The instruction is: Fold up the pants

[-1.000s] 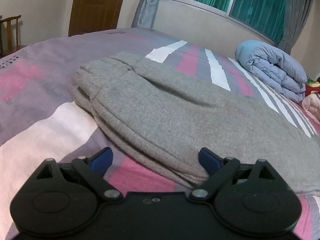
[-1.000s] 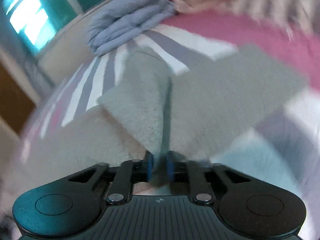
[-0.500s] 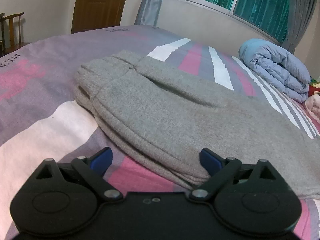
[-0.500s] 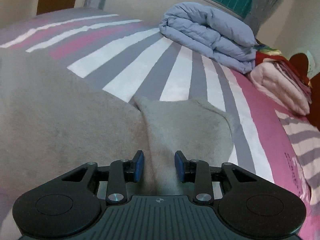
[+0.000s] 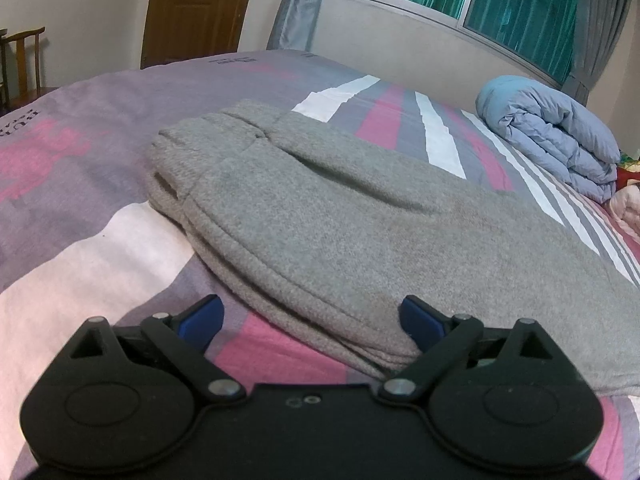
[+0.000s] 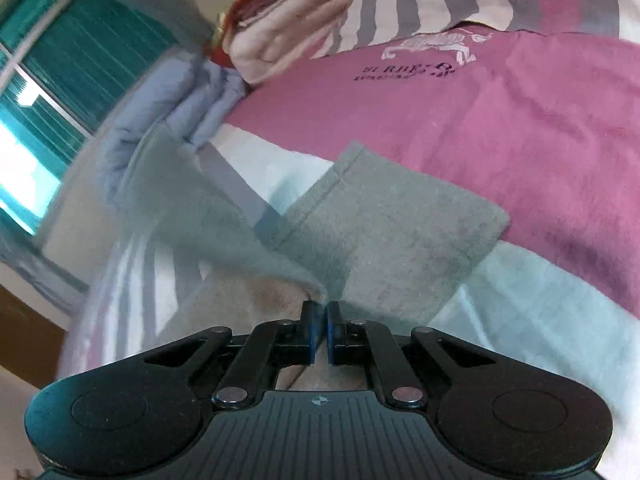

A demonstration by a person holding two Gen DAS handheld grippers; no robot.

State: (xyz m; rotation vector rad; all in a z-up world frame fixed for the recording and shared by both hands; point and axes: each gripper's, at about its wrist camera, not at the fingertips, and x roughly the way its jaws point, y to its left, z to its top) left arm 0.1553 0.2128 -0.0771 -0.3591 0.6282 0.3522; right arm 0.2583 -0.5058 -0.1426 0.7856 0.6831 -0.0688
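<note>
Grey fleece pants lie folded lengthwise on the bed, waistband at the far left. My left gripper is open, its blue pads straddling the near edge of the pants without gripping. In the right wrist view, my right gripper has its pads closed together on a fold of the grey pants. The leg ends spread out ahead of it, one blurred and lifted at the left.
The bed has a pink, grey and white striped cover. A rolled blue duvet lies by the window wall. Folded pink bedding sits near the head. A wooden door and a chair stand beyond the bed.
The right gripper was partly open over the pants half a second ago and is now shut on the fabric, and its view has swung round. The left gripper has barely moved.
</note>
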